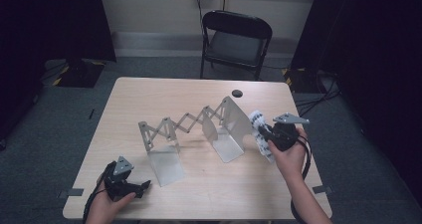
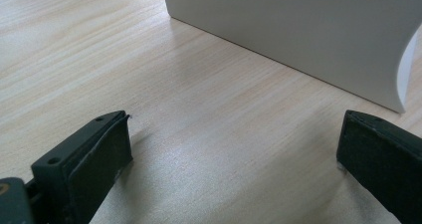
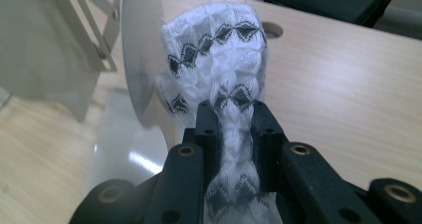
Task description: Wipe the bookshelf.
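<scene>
A white knitted cloth with black diamond patterns [image 1: 259, 129] [image 3: 219, 69] is pinched in my right gripper [image 1: 271, 134] [image 3: 234, 117], which is shut on it and held above the table just right of the rack's right plate. The expanding metal rack [image 1: 194, 127] stands mid-table: two upright plates joined by a scissor lattice. Its right plate [image 3: 139, 59] rises directly beside the cloth, touching or nearly so. My left gripper [image 1: 142, 186] [image 2: 234, 159] rests at the front left of the table, open, nothing between its pads, facing the left plate's base [image 2: 298, 30].
The light wooden table [image 1: 149, 94] has a round cable hole [image 1: 237, 93] at the back. A black folding chair [image 1: 234, 40] stands behind the table. Dark curtains hang on both sides.
</scene>
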Available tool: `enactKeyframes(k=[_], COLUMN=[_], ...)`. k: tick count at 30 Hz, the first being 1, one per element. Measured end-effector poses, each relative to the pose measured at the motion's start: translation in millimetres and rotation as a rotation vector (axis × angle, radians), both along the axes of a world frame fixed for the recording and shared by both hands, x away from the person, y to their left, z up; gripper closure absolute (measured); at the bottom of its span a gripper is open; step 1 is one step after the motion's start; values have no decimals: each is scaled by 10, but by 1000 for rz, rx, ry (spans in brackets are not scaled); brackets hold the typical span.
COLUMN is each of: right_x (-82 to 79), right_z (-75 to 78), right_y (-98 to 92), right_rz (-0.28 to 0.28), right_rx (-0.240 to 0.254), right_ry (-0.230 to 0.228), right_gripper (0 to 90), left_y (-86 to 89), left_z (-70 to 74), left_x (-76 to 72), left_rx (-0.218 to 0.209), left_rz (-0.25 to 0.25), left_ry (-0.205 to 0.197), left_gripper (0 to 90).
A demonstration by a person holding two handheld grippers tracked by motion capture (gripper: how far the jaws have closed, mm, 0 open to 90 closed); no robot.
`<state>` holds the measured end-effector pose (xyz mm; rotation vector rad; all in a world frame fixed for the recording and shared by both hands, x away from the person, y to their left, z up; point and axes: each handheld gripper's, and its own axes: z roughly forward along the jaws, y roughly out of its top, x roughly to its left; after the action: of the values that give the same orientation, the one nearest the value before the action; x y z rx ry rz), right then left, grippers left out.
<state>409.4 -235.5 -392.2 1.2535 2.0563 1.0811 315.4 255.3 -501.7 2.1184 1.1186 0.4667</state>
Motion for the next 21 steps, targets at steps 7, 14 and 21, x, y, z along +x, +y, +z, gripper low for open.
enactKeyframes(k=[7,14,21], right_x=[64,92,98], right_z=[112,-170,-423], right_y=[113,199,241], right_rz=[47,77,81], right_rx=[24,16,11], right_ry=[-34,24,65], right_gripper=[780,780,779], left_y=[0,0,0], left_z=[0,0,0], left_x=[1,0,0], left_rx=[0,1,0], left_rz=[0,0,0], left_ry=[0,0,0], left_gripper=[2,2,2])
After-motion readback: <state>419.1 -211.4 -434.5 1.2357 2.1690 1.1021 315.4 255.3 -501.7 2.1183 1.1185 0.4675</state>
